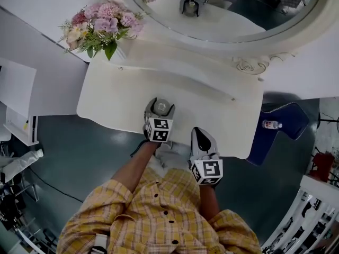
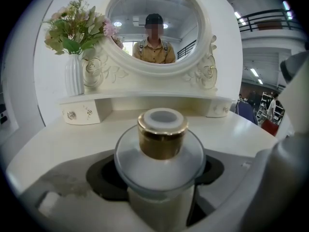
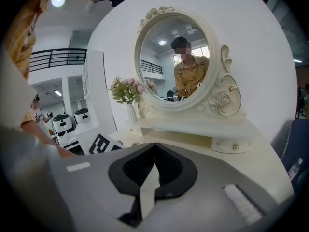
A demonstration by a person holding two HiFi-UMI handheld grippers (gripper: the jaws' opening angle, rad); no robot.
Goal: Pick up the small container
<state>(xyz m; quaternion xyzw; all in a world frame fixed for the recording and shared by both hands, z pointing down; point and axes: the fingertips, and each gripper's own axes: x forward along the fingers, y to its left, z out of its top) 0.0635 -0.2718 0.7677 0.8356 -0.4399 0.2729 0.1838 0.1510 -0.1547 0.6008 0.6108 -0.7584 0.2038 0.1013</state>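
A white dressing-table worktop (image 1: 111, 97) fills the centre of the head view, its oval mirror (image 1: 228, 28) along the top edge and a vase of pink flowers (image 1: 103, 25) at upper left. At the worktop's near edge, centre frame, the left gripper (image 1: 158, 116) has its fingers (image 2: 72, 187) closed on the small container (image 2: 161, 144), a frosted jar with a gold collar and white cap, held upright. Just right and lower in the frame, the right gripper (image 1: 200, 137) hangs at the worktop's edge, its fingers (image 3: 178, 166) pressed together at the tips with nothing between them.
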